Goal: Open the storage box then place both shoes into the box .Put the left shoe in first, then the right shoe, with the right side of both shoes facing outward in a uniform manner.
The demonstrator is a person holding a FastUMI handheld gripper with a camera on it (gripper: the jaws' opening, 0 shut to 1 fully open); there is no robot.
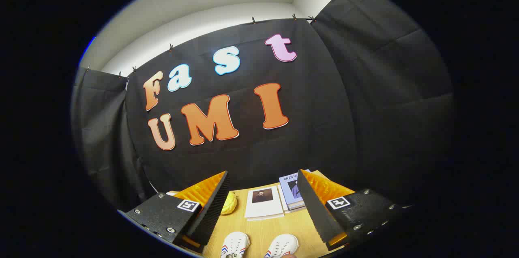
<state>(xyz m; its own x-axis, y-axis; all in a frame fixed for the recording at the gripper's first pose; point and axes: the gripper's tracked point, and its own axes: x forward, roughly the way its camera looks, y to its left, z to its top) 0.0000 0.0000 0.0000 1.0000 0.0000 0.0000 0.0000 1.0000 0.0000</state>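
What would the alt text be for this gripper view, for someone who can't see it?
An open claw hovers over a wooden table, holding nothing, with two white shoes lying side by side between its fingers. Beyond them lie a white book, a blue book and a yellow object, before a black cloth wall.

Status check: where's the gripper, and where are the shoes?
Gripper open, empty, above the table. Two white shoes side by side between the fingers. Books and yellow object lie beyond.

Matt wooden table (267, 231), paper-covered books (264, 202), seemingly canvas white shoes (235, 245), ribbed black fingers (213, 205).
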